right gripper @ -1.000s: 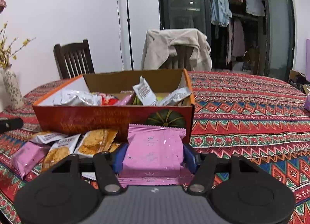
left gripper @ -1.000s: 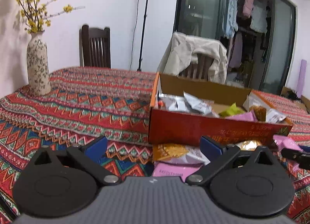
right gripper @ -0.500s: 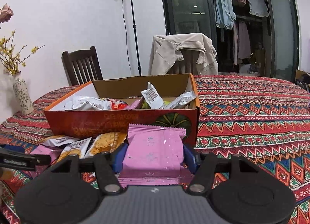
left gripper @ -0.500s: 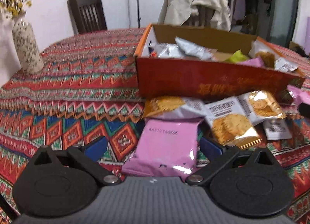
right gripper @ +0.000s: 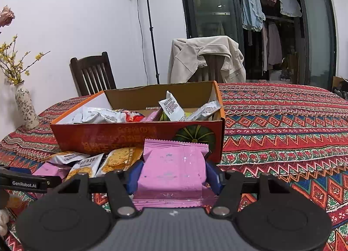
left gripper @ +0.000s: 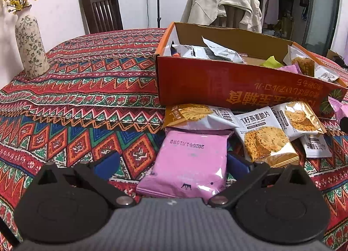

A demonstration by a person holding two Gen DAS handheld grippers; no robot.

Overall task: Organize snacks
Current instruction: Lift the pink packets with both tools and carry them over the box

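An open orange cardboard box (left gripper: 228,85) holds several snack packets; it also shows in the right wrist view (right gripper: 121,135). In front of it lie several oat-crisp packets (left gripper: 265,140) and a pink packet (left gripper: 189,162) on the tablecloth. My left gripper (left gripper: 171,162) is open, its blue fingers either side of this pink packet, low over it. My right gripper (right gripper: 174,175) is shut on another pink packet (right gripper: 174,168), held in front of the box's near wall. The left gripper's body (right gripper: 24,182) shows at the left of the right wrist view.
A flowered vase (left gripper: 30,44) with yellow blossoms stands at the table's far left. Two wooden chairs, one (right gripper: 208,62) draped with a beige jacket, stand behind the table. A light stand (right gripper: 150,33) is by the wall. Patterned tablecloth (right gripper: 282,120) stretches right of the box.
My left gripper has tilted down and moved in over the pink packet on the cloth, staying open. My right gripper has lifted a little with its pink packet.
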